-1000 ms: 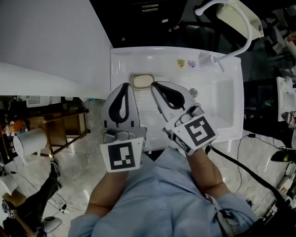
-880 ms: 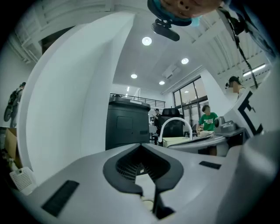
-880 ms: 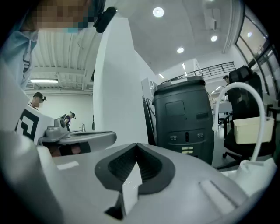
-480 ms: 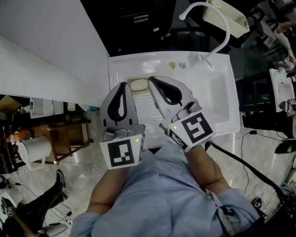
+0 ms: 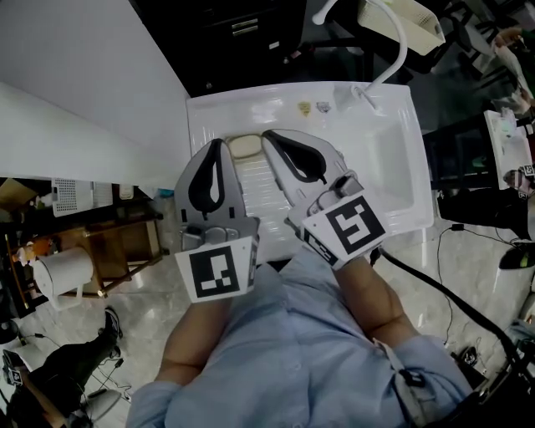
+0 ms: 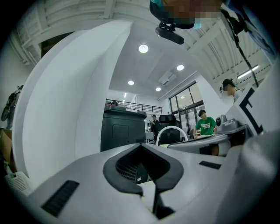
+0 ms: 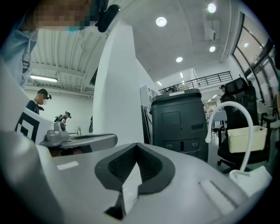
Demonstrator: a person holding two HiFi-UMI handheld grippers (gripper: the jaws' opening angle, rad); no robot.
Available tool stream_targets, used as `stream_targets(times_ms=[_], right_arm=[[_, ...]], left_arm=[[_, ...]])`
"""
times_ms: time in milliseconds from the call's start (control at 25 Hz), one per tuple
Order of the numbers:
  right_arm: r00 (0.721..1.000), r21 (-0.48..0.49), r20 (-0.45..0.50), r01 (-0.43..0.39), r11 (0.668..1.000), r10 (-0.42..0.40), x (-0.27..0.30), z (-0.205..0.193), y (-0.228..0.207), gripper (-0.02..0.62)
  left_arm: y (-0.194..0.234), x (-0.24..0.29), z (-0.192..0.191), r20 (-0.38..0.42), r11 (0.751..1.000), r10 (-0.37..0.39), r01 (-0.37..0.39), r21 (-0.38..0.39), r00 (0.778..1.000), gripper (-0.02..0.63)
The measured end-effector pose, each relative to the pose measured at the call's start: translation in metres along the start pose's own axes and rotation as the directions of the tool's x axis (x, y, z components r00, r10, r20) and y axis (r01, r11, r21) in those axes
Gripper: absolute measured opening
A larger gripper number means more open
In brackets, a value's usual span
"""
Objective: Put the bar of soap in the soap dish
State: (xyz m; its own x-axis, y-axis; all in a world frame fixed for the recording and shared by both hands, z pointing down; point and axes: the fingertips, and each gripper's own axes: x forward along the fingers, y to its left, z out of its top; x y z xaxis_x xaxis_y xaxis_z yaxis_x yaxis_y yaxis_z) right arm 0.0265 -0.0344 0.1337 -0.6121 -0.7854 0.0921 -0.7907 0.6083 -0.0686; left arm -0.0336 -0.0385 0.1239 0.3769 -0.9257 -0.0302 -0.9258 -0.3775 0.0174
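A cream soap dish (image 5: 245, 146) with rounded corners lies on the ribbed drainboard of the white sink unit (image 5: 251, 100). I cannot tell whether a bar of soap lies in it. In the head view both grippers hang above the drainboard, one on each side of the dish. My left gripper (image 5: 219, 144) is shut and holds nothing; its tip is just left of the dish. My right gripper (image 5: 269, 136) is also shut and empty, just right of it. In the gripper views the left gripper (image 6: 141, 145) and the right gripper (image 7: 136, 145) point level at the room, with the dish out of sight.
The sink's basin (image 5: 389, 167) is to the right, with a white curved faucet hose (image 5: 393, 42) and a cream basket (image 5: 401, 21) behind it. A white wall panel (image 5: 75, 92) stands at the left and a black cabinet (image 5: 251, 33) beyond the sink. A black cable (image 5: 451, 297) trails at the lower right.
Both grippers have risen slightly and stayed shut and empty. The sink and dish have drifted up and left in the head view.
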Motion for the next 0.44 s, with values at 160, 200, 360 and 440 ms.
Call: stream_targets(times_ms=[160,200,360,440], right_arm=[[1.000,-0.004,-0.001,-0.007,1.000,0.007,0.0000,0.0004,0.0027,0.000],[1.000,-0.005,0.000,-0.008,1.000,0.008,0.0002,0.0008,0.0029,0.000],[1.000,-0.003,-0.003,-0.011,1.000,0.011,0.0014,0.0002,0.0013,0.000],[1.000,-0.002,-0.012,-0.011,1.000,0.011,0.0013,-0.0019,-0.0003,0.000]], left_arm=[[0.0003,0.0001,0.0007,-0.001,1.000,0.000,0.000,0.001,1.000,0.006],[0.0001,0.0004,0.0014,-0.001,1.000,-0.001,0.001,0.002,1.000,0.006],[0.0007,0.0029,0.0026,0.002,1.000,0.003,-0.003,0.003,1.000,0.006],[0.0019,0.0045,0.0025,0.008,1.000,0.014,-0.014,0.001,1.000,0.006]])
